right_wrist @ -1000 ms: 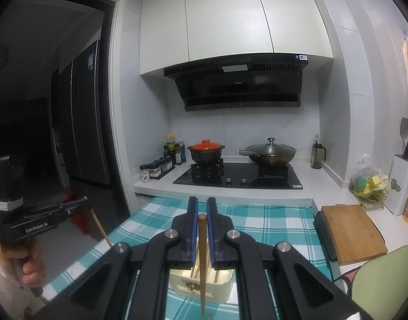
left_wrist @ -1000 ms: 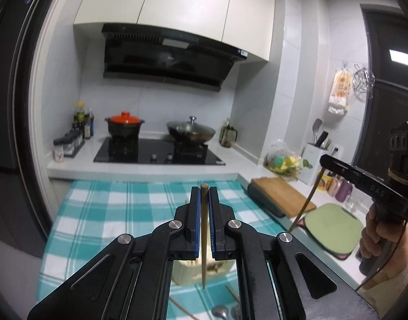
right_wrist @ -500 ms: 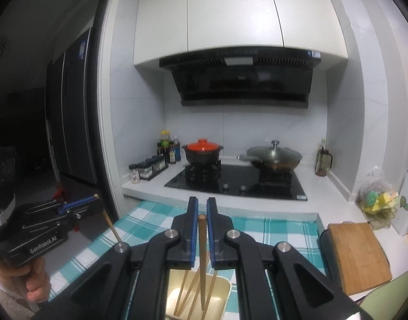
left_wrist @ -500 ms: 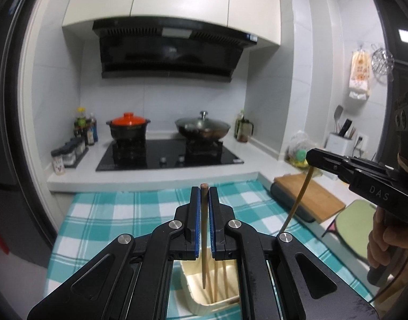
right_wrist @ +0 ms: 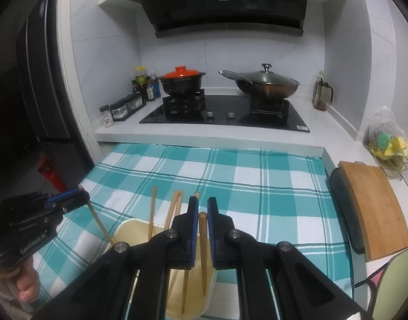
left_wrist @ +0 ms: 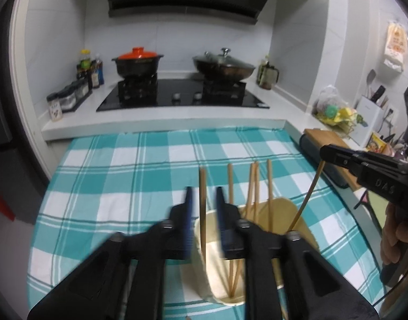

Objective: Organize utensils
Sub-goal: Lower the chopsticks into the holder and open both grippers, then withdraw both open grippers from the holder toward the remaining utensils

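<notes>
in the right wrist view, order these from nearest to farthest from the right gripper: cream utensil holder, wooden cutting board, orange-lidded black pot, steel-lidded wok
1. Cream plastic utensil holder: directly below the right gripper, whose jaws are opening around a wooden chopstick.
2. Wooden cutting board: on the counter to the right.
3. Black pot with orange lid and steel-lidded wok: both on the far stove, pot left, wok right; too close to call.
</notes>
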